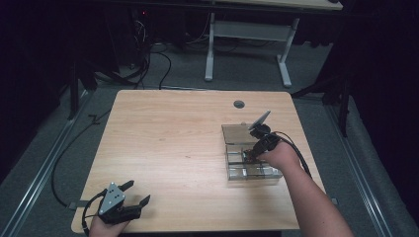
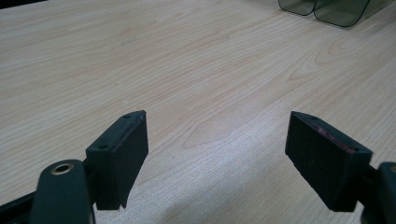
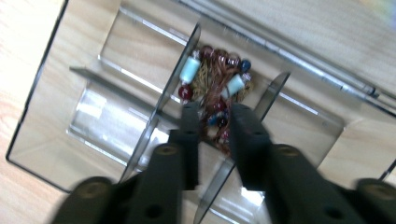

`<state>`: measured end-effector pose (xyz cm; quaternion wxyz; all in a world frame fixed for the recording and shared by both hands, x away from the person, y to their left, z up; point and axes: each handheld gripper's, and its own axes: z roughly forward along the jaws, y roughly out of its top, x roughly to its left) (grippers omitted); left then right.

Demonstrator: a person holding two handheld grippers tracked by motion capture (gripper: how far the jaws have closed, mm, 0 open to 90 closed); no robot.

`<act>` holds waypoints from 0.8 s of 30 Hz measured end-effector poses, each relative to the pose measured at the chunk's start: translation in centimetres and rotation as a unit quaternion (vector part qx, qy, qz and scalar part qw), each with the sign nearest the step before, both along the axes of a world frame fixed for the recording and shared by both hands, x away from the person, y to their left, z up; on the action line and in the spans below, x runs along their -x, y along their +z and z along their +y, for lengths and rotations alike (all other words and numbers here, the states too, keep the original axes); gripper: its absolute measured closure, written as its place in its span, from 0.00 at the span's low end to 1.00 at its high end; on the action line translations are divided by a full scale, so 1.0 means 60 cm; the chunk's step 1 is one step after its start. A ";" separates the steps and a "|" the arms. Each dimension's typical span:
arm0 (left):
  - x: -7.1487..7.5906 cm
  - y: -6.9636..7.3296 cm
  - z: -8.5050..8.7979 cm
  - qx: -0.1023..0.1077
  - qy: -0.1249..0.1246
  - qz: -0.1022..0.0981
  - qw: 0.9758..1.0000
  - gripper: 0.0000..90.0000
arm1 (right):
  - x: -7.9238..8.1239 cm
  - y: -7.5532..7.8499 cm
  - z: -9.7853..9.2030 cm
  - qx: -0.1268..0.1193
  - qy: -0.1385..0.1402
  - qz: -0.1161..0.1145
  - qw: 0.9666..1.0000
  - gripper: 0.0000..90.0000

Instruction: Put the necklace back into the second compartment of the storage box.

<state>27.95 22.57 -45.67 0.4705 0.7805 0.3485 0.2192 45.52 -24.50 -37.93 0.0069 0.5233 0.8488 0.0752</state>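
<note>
1. Left gripper (image 2: 217, 154): yours, at the near table (image 1: 173, 143) edge, jaws spread wide, nothing between them.
2. Right gripper (image 3: 212, 122): down inside the clear box (image 1: 249, 158), jaws narrowed around the beads but a gap remains; whether they grip, you cannot tell.
3. Beads (image 3: 215, 79): tangled wire strand in a middle compartment. Likely light, limp, snag-prone; pinch the wire bunch, not the round, slippery beads.

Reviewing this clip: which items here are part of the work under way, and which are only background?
In use:
- right gripper, jaws down in a middle compartment around the bead jewellery
- bead jewellery
- clear divided box, lid open

Background:
- left gripper, jaws wide apart, holding nothing, low over the table
- cables on the floor
- second desk's legs
</note>
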 end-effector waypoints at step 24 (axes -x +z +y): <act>-0.001 0.001 0.003 0.001 0.003 0.004 1.000 0.24 | -0.003 -0.004 0.007 -0.004 -0.012 0.005 1.000 0.83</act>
